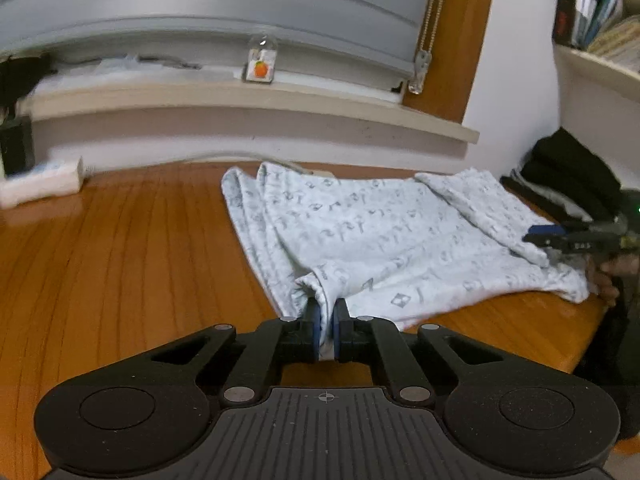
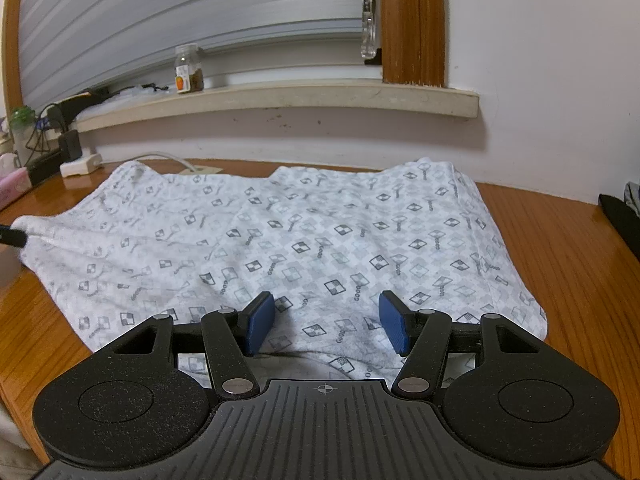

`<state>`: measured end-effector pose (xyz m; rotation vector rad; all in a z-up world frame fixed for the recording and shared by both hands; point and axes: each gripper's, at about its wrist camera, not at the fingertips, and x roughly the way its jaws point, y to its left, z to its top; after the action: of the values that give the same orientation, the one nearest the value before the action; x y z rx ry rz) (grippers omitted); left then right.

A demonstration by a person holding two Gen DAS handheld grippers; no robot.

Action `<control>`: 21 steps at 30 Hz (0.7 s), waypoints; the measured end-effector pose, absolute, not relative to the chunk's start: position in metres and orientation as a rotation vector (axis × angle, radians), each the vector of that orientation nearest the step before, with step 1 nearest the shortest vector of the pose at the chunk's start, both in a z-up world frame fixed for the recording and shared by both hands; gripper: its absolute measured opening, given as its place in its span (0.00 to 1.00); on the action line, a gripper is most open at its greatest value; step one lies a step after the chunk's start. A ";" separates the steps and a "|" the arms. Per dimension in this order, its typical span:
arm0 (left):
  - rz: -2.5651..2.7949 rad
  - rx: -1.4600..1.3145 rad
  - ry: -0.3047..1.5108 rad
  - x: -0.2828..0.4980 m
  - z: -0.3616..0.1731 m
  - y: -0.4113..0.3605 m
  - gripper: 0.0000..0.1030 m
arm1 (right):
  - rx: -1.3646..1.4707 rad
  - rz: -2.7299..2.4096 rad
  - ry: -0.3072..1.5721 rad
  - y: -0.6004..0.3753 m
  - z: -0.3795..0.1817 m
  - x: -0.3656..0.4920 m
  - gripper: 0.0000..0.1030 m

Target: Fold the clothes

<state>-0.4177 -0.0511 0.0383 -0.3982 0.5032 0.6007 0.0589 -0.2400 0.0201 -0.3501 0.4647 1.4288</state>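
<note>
A pale garment (image 1: 380,232) printed with small grey checks lies spread on the wooden table (image 1: 120,240). My left gripper (image 1: 325,312) is shut on a bunched bit of its near edge, and cloth shows between the blue pads. In the right wrist view the garment (image 2: 320,220) fills the middle, and my right gripper (image 2: 326,316) hovers just over its near hem, open, with nothing between its fingers. That right gripper (image 1: 548,236) also shows at the garment's far right side in the left wrist view. A left fingertip (image 2: 12,236) pokes in at the left edge, at a lifted corner.
A windowsill with a small jar (image 2: 189,69) runs along the back wall. A white power strip (image 1: 40,182) and cables sit at the back left. Dark folded clothes (image 1: 568,176) lie stacked at the right, under a shelf of books (image 1: 600,12).
</note>
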 end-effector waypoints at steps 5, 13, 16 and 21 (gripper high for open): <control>0.626 -0.392 0.499 -0.421 0.048 -0.054 0.31 | -0.346 1.439 0.463 -0.240 0.020 0.062 0.56; 0.579 -0.323 0.411 -0.376 0.082 -0.031 0.73 | -0.207 1.376 0.426 -0.275 0.029 0.089 0.58; 0.517 -0.281 0.399 -0.330 0.092 -0.023 0.76 | -0.198 1.308 0.408 -0.292 0.031 0.101 0.58; 0.447 -0.257 0.437 -0.242 0.089 0.002 0.77 | -0.222 1.206 0.352 -0.311 0.033 0.107 0.57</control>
<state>-0.2416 0.0023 0.0886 -0.2574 0.4373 0.4468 0.1068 -0.3111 0.0333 -0.2220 0.3520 1.2060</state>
